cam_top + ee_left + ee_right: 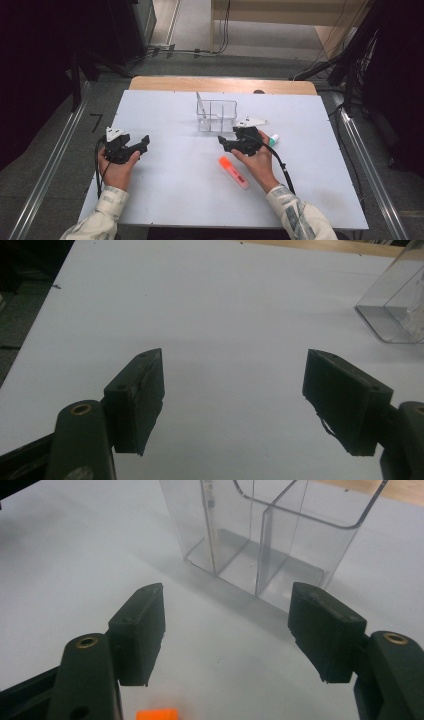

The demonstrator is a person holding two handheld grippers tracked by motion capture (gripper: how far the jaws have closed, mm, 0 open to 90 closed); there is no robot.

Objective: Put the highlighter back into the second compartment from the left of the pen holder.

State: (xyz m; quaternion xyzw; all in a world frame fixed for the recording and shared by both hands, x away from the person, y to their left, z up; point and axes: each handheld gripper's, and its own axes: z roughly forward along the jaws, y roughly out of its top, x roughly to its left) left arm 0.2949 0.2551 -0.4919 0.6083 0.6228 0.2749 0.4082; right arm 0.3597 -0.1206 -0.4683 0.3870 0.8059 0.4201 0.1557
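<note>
A clear plastic organizer (216,115) with compartments stands at the table's middle back; a pen-like stick leans in its left compartment. It also appears as the clear organizer (270,540) close ahead in the right gripper view and at the right edge as the organizer (397,310) in the left gripper view. An orange highlighter (233,172) lies flat, with its end (156,714) just below my right jaws. My right gripper (225,144) is open, empty, beside the highlighter. My left gripper (141,146) is open and empty at the left. A teal-and-white marker (273,139) lies behind the right hand.
The white table top (175,190) rests on a wooden board (220,84) that shows at the far edge. Metal rails run along both sides on the floor. Cables trail from both grippers toward the person.
</note>
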